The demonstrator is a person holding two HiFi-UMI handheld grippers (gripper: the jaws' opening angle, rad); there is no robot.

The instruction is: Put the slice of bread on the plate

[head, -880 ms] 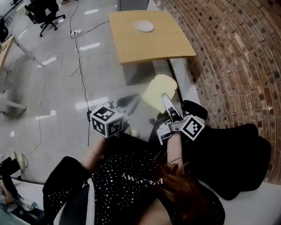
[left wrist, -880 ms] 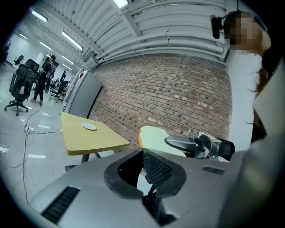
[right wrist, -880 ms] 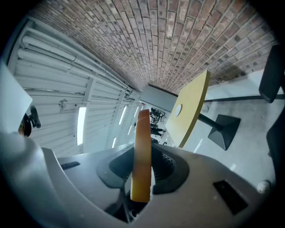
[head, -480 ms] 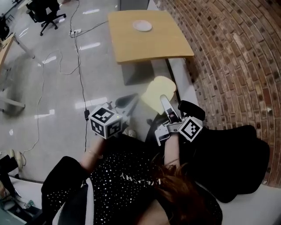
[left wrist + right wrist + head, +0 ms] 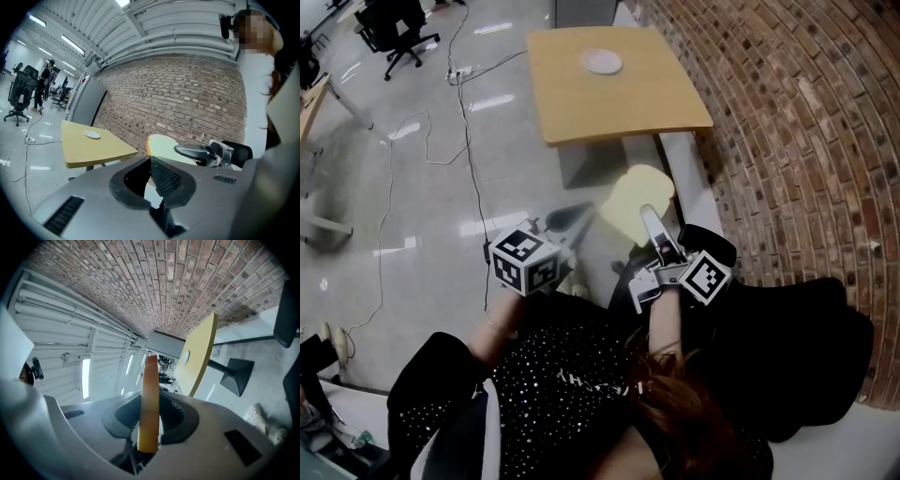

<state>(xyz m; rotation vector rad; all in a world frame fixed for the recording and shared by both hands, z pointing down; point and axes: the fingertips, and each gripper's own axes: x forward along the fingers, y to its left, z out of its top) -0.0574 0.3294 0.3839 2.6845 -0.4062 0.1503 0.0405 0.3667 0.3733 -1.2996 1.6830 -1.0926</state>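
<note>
A pale slice of bread [image 5: 633, 199] is clamped upright in my right gripper [image 5: 649, 219], which is shut on its lower edge; in the right gripper view the bread [image 5: 150, 394] stands edge-on between the jaws. The small white plate [image 5: 602, 62] lies on the yellow table [image 5: 628, 103] well ahead of the bread, and shows again in the left gripper view as the plate [image 5: 92, 135]. My left gripper [image 5: 577, 212] hangs to the left of the bread, its jaws meeting at the tips with nothing between them [image 5: 151, 161].
A brick wall [image 5: 797, 141] runs along the right. Beside it a white ledge [image 5: 682, 164] reaches to the table. A black seat [image 5: 797, 347] is at my right. Cables [image 5: 469, 122] trail over the shiny floor. An office chair [image 5: 394, 28] stands far left.
The table and plate have drawn a little nearer in the head view. The right gripper still grips the bread in the same pose, and the left gripper has hardly moved.
</note>
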